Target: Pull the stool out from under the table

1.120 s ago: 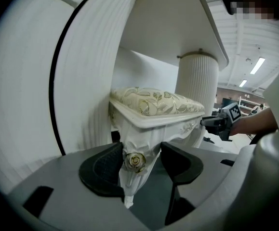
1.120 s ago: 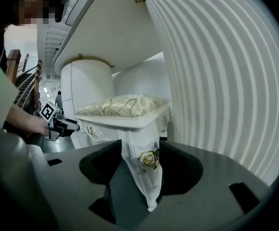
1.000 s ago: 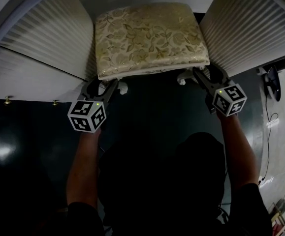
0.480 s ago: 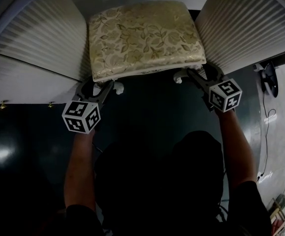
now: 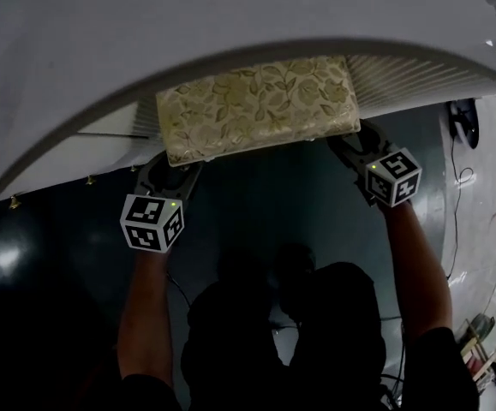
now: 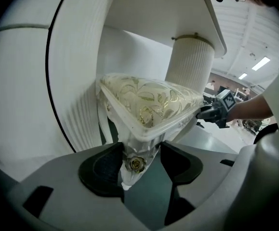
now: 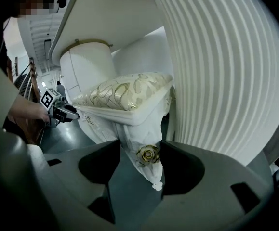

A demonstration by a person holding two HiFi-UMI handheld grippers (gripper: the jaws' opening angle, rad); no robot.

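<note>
Brocade-topped stool [image 5: 256, 105] looks rigid, probably weighty; left gripper [image 5: 172, 168], jaws just closed, and right gripper [image 5: 350, 144] clamp its front legs [image 7: 149, 155].

Cream stool [image 5: 256, 105] with gold floral pattern and white legs, white ribbed table [image 5: 145, 41], dark green floor [image 5: 265, 204]

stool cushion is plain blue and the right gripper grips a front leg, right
Not plain blue: the cushion is cream with a gold floral pattern, as the head view shows. The right gripper does grip a front leg.
</note>
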